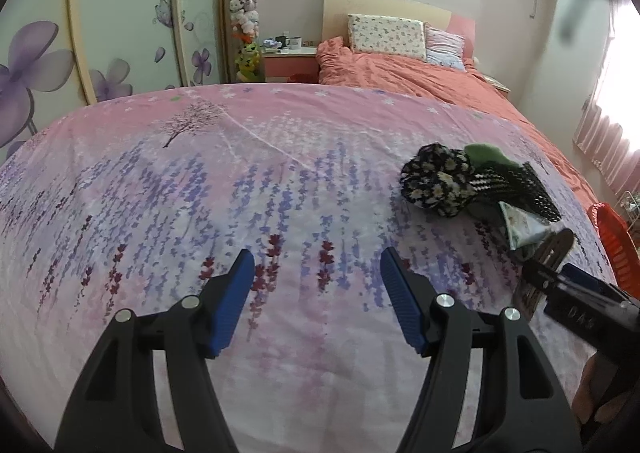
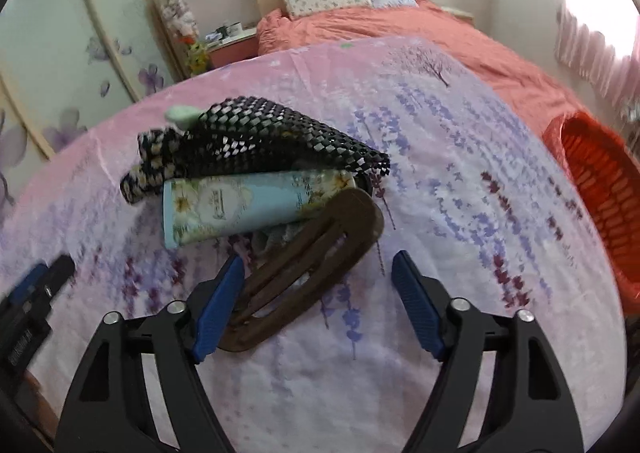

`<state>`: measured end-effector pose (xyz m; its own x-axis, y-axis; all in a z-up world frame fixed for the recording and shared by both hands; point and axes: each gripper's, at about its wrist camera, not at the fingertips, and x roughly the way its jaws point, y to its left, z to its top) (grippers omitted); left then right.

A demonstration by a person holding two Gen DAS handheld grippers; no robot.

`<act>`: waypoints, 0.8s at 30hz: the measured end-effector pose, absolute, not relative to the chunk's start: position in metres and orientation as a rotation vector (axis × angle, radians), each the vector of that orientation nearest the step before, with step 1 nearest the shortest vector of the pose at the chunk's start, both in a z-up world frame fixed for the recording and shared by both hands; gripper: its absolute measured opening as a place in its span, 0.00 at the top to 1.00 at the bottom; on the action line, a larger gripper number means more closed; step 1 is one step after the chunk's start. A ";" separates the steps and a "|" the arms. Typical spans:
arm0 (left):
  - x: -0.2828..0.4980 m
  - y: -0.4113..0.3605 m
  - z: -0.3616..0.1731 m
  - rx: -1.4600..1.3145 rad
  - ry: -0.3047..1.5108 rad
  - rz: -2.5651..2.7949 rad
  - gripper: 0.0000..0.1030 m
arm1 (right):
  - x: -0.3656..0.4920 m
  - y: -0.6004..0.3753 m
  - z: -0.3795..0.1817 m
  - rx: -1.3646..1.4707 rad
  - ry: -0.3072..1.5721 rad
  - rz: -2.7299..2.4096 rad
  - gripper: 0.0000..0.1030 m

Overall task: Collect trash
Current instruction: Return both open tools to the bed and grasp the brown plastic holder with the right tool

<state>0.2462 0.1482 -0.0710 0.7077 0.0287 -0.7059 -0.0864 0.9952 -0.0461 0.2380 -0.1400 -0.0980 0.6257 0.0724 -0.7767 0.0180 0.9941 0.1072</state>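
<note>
Trash pile (image 2: 256,173) on bed (image 1: 280,189): black mesh, floral tube, brown oval frame. Both hand-held grippers, left (image 1: 318,293) and right (image 2: 318,301), apart, empty. Red basket (image 2: 600,189) at bed's edge.

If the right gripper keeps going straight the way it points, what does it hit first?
Most likely the brown oval frame, which already lies partly between the open right gripper and its fingers. Just behind it sits the light-blue tube. Depth is hard to judge here; it may meet the bedspread under the frame.

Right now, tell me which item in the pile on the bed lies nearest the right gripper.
The brown slotted oval piece. It lies between the right gripper's open fingers; the pale blue floral tube and black mesh mat sit farther back.
</note>
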 end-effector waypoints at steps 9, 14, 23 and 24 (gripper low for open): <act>0.257 0.096 -0.063 -0.078 0.774 -0.089 0.37 | 0.224 -0.197 -0.097 0.134 0.876 -0.005 0.69; 0.272 0.057 -0.060 -0.068 0.776 -0.186 0.40 | 0.224 -0.222 -0.098 0.170 0.873 -0.030 0.70; 0.311 0.028 -0.077 -0.109 0.855 -0.267 0.75 | 0.224 -0.225 -0.101 0.187 0.872 -0.009 0.69; 0.309 0.030 -0.075 -0.132 0.846 -0.284 0.81 | 0.224 -0.226 -0.101 0.190 0.872 -0.007 0.69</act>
<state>0.3091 0.0297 -0.0750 0.6281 -0.2991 -0.7184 0.1947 0.9542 -0.2270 0.2239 -0.2258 -0.1009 0.6445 0.0708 -0.7613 0.0839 0.9831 0.1625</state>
